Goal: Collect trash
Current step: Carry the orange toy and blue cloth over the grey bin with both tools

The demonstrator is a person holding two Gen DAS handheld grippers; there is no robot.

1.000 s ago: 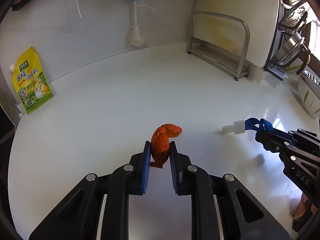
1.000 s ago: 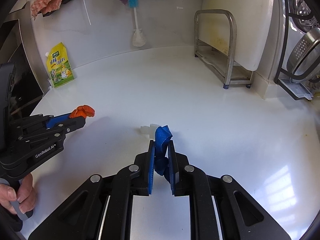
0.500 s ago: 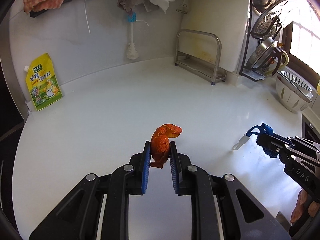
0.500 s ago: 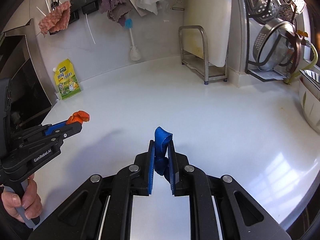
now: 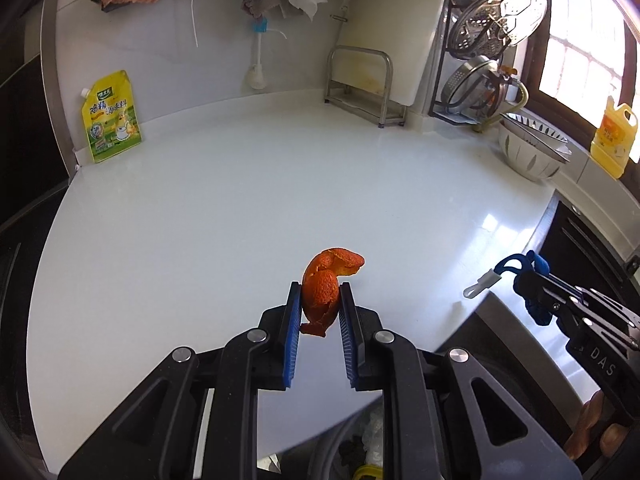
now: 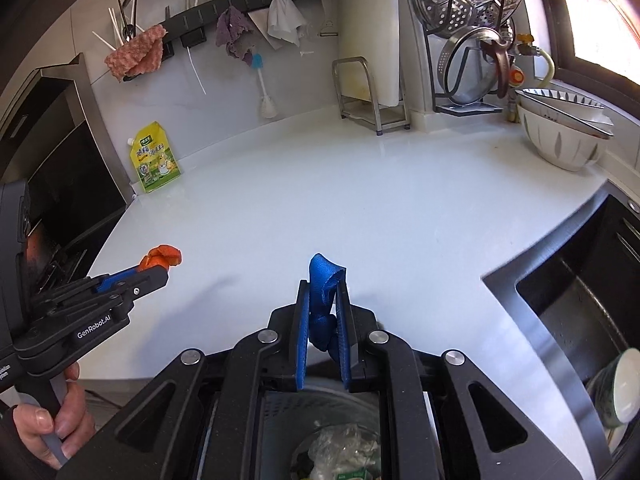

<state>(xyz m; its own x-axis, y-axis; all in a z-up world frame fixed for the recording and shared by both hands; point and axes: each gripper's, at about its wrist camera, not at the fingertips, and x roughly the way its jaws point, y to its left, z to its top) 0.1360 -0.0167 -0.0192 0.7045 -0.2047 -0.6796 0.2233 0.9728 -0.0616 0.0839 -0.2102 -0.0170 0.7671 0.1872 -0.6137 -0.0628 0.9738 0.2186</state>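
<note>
Left hand-held gripper (image 5: 319, 312) clamps orange peel (image 5: 326, 286); right hand-held gripper (image 6: 322, 312) clamps blue strap (image 6: 322, 292) – both above near edge of surface (image 6: 360, 200). Trash bin (image 6: 340, 452) below – drop pending.

The bench (image 6: 320, 200) is a glossy white surface that curves along the back wall and shows soft window glare toward its front right. Most of its middle is bare. At the back left a yellow seasoning pouch (image 6: 154, 158) stands upright where the bench meets the wall. Further right along the back stands a metal rack (image 6: 370, 96) on thin legs, with a white board (image 6: 370, 20) leaning in it. To its right a dark wire rack (image 6: 466, 108) holds steel lids. At the far right a stack of patterned bowls (image 6: 564, 136) sits near the bench edge, beside a sunken sink (image 6: 560, 280).
</note>
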